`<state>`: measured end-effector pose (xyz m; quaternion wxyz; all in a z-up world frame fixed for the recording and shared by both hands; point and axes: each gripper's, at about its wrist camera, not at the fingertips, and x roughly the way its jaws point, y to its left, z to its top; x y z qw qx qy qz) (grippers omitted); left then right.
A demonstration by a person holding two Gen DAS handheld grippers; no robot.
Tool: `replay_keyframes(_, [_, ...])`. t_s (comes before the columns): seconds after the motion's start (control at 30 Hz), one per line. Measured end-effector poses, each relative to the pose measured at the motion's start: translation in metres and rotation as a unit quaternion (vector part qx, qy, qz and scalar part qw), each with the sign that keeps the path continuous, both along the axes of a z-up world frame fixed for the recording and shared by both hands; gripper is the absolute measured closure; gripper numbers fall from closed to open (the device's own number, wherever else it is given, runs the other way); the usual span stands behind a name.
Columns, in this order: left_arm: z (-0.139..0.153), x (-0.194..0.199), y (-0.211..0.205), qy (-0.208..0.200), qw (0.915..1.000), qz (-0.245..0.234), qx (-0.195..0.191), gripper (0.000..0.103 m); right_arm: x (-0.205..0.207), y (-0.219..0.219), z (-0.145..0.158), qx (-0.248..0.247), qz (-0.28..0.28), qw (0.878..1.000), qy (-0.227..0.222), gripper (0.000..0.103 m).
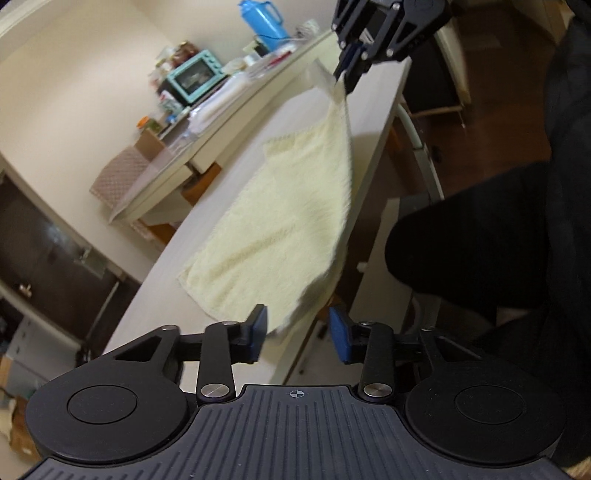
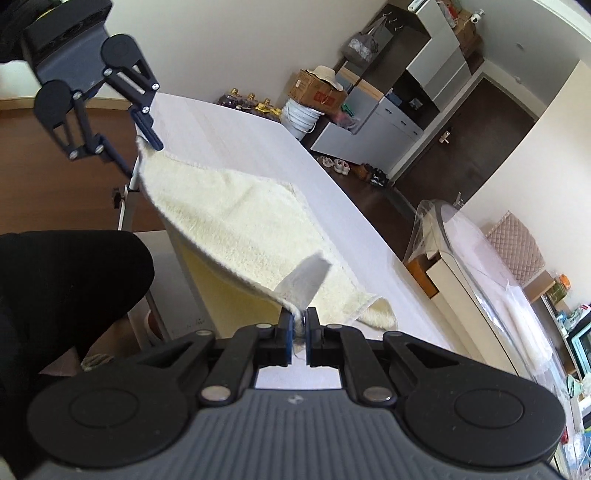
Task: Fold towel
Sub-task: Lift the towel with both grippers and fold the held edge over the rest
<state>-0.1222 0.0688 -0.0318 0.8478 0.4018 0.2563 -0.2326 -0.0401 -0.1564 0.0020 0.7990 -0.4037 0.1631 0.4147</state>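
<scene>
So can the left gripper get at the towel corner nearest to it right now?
Probably yes: that corner of the towel already sits between the open pads of the left gripper with nothing in the way, while the right gripper pinches another corner.

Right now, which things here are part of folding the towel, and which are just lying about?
Part of the job:
towel
right gripper, shut on one towel corner
left gripper, jaws apart around another corner
white table

Lying about:
blue jug
teal mini oven
cardboard box
shoes
</scene>
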Motion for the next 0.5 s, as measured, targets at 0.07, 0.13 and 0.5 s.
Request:
replay_keyframes(0.07, [0.003, 0.002, 0.002, 0.015, 0.9998, -0.011, 0.005, 0.093, -0.003, -0.003, -0.001, -0.002, -0.002, 1.000, 0.002, 0.096])
replay_keyframes(0.13, [0.006, 0.004, 0.002, 0.018, 0.9996, -0.020, 0.005, 0.095, -0.006, -0.007, -0.003, -0.008, -0.005, 1.000, 0.006, 0.096])
replay_keyframes(0.5, [0.023, 0.012, -0.009, 0.044, 0.9981, -0.033, -0.028, 0.096, -0.033, -0.042, 0.004, -0.045, 0.000, 0.998, 0.048, 0.096])
